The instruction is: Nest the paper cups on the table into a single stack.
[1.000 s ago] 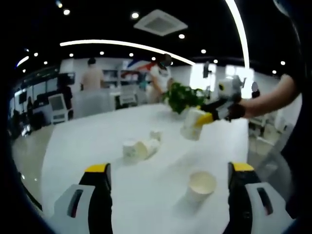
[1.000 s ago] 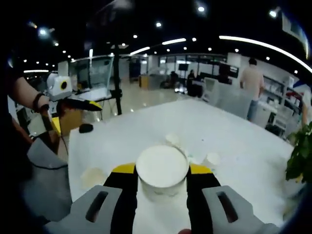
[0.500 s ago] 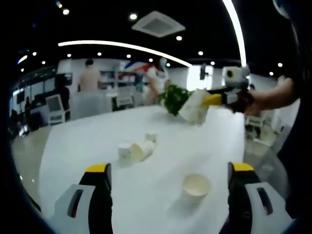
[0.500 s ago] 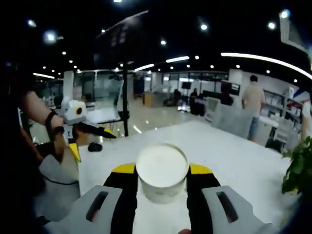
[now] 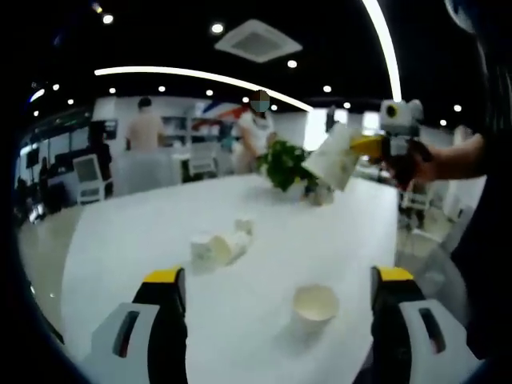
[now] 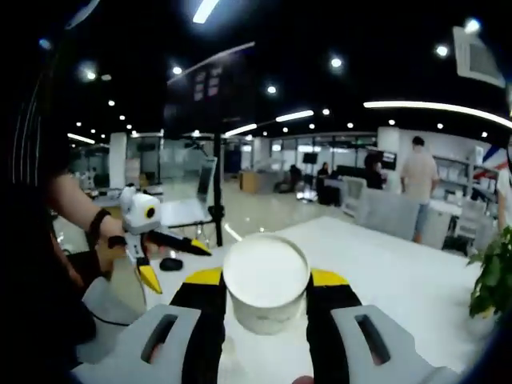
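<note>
Paper cup (image 6: 266, 282) sat clamped between the yellow-tipped jaws of the right gripper (image 6: 266, 288) in the right gripper view, held upright with its open mouth facing the camera, lifted clear of the white table (image 6: 400, 272). Seen also from the left gripper view as the same held cup (image 5: 334, 158), tilted, up in the air at the right, with the right gripper (image 5: 364, 148) closed on it and a hand (image 5: 412, 160) behind.

Left gripper (image 5: 276, 284) released, with jaws spread wide and nothing between them, low over the table (image 5: 120, 240). Seen from the right gripper view too, as the left gripper (image 6: 172, 260) at the left, jaws apart, carried by a hand (image 6: 104, 232).

Just past the left jaws, one upright cup (image 5: 314, 305) on the table, mouth open upward. Farther away and to the left, a cup lying on its side (image 5: 210, 249), touching another tipped cup (image 5: 238, 241); a small cup (image 5: 244, 226) just behind them, too blurred to tell how it stood.

At the far edge of the table, a green plant (image 5: 286, 164). Beyond it, people standing (image 5: 144, 132) in a wide office room, with round ceiling lights (image 5: 218, 28) above.
</note>
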Demonstrator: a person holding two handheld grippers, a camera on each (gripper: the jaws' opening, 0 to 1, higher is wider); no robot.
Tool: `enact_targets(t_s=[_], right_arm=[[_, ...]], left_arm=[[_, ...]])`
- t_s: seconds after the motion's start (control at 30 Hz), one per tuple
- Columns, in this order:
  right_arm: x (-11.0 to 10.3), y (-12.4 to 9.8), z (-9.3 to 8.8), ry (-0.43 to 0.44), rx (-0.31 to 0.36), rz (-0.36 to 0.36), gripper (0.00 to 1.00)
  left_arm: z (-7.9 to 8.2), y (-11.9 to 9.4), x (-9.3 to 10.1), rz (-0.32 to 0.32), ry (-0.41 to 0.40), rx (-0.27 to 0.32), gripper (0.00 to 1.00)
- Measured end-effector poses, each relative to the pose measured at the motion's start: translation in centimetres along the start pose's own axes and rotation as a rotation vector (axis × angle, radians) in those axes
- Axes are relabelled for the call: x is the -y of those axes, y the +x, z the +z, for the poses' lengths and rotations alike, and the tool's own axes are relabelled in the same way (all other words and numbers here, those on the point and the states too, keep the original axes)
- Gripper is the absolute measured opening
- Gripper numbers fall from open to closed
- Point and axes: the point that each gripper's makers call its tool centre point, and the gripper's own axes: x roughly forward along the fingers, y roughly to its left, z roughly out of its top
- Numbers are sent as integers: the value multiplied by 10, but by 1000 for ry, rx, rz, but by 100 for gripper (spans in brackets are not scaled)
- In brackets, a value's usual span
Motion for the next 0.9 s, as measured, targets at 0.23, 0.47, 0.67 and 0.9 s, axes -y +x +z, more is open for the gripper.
enact_targets(t_s=[0.23, 0.47, 0.67, 0.9], right_arm=[[-19, -1, 4, 47, 59, 46, 36], [-33, 3, 0, 65, 56, 70, 36], [-39, 7, -6, 103, 60, 81, 36], [-50, 10, -9, 117, 65, 101, 36]], left_arm=[[4, -2, 14, -25, 6, 4, 94], [5, 0, 30, -63, -2, 8, 92], [11, 5, 41, -94, -17, 18, 91], [23, 10, 62, -184, -86, 51, 80]])
